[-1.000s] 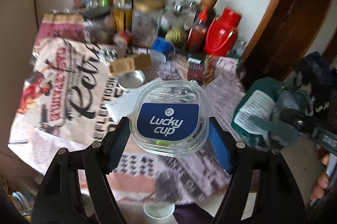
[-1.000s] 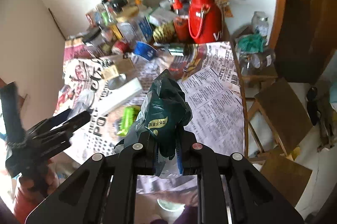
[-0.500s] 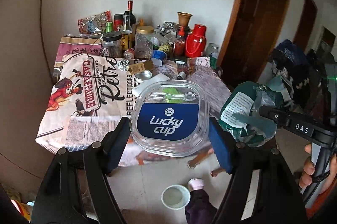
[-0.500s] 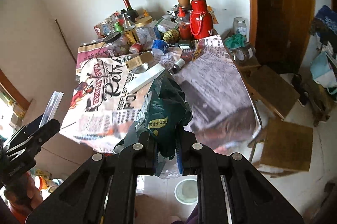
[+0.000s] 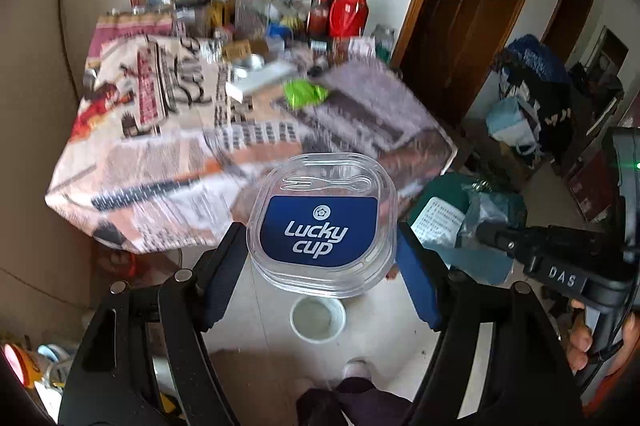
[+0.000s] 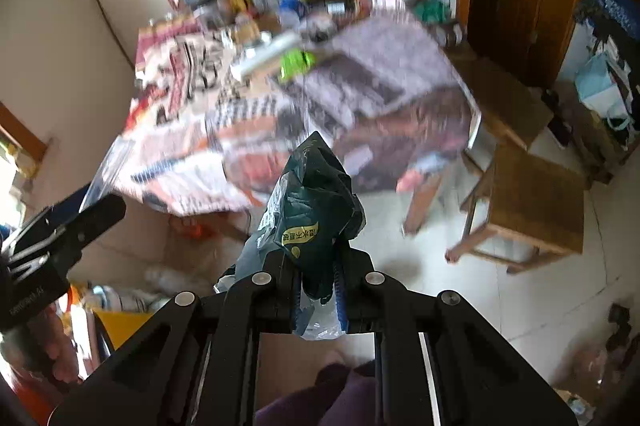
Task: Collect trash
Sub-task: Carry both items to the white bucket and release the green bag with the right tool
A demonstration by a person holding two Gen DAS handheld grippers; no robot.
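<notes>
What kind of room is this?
Likely a lived-in home dining room: a newspaper-covered table crowded with bottles and a red thermos, wooden stools, and a tiled floor.

My left gripper (image 5: 321, 258): matte black linkage arms studded with round silver pivot screws, blue pads lining the jaws. My right gripper (image 6: 317, 292) shares the black frame, silver screws and ridged blue pads; seen from the left wrist, its body carries white "DAS" lettering and a green indicator light. Dark purple trousers show below.
</notes>
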